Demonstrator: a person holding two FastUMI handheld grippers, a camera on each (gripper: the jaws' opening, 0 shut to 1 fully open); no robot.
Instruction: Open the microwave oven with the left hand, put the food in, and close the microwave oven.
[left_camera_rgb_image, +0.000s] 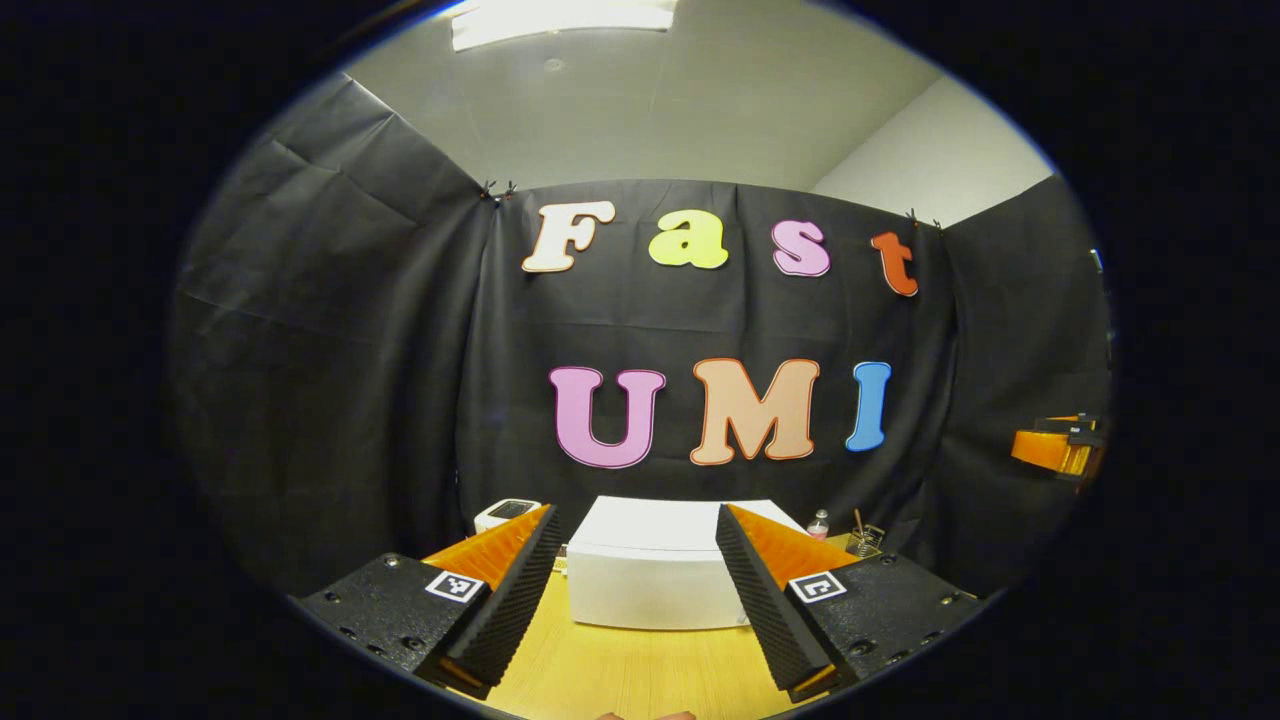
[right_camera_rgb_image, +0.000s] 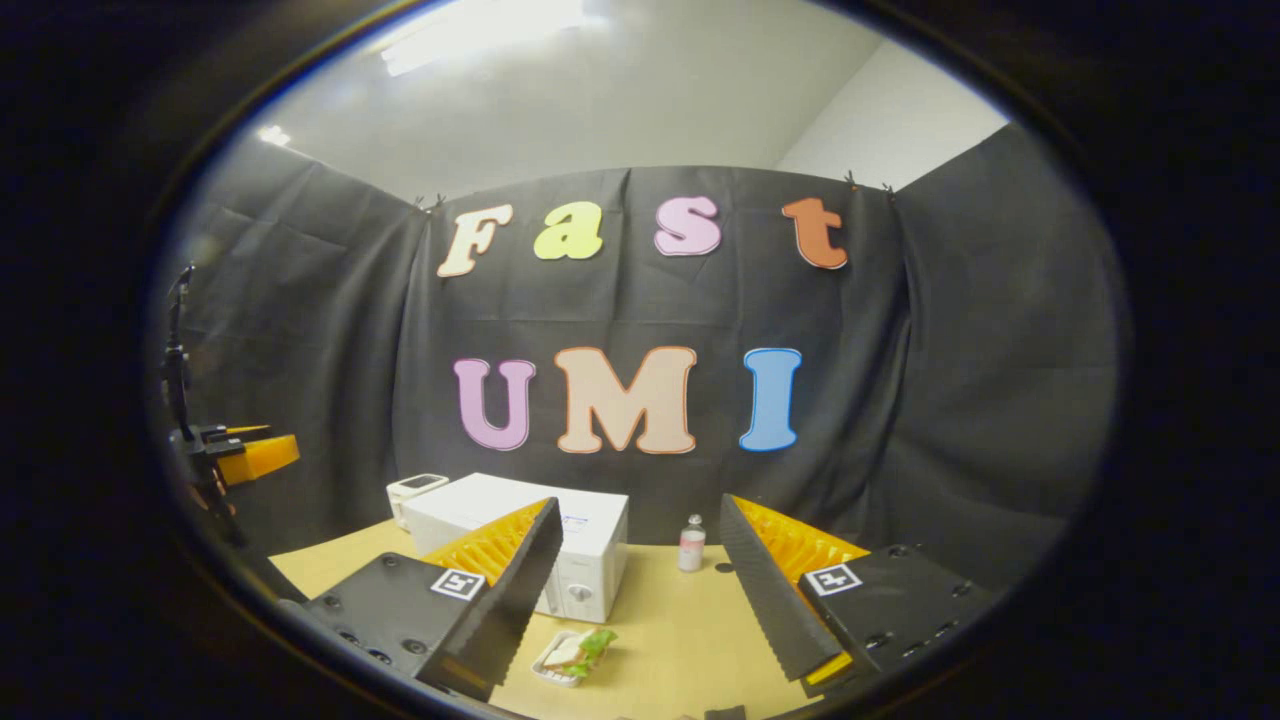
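Note:
The white microwave (left_camera_rgb_image: 655, 580) stands on the wooden table (left_camera_rgb_image: 620, 670) straight ahead of my left gripper (left_camera_rgb_image: 634, 512), which is open, its fingers spread wider than the oven and apart from it. In the right gripper view the microwave (right_camera_rgb_image: 590, 545) sits left of centre, its knob panel showing and its door mostly hidden behind my finger. A small tray of food (right_camera_rgb_image: 575, 655), a sandwich with greens, lies on the table in front of the oven. My right gripper (right_camera_rgb_image: 640, 505) is open and holds nothing, above and behind the food.
A small white device (right_camera_rgb_image: 418, 490) stands behind the microwave on the left. To the oven's right is a small bottle (right_camera_rgb_image: 691, 545), seen as bottle (left_camera_rgb_image: 818, 524) beside a wire holder (left_camera_rgb_image: 865, 540). The other gripper (left_camera_rgb_image: 1055, 450) hangs at the far right.

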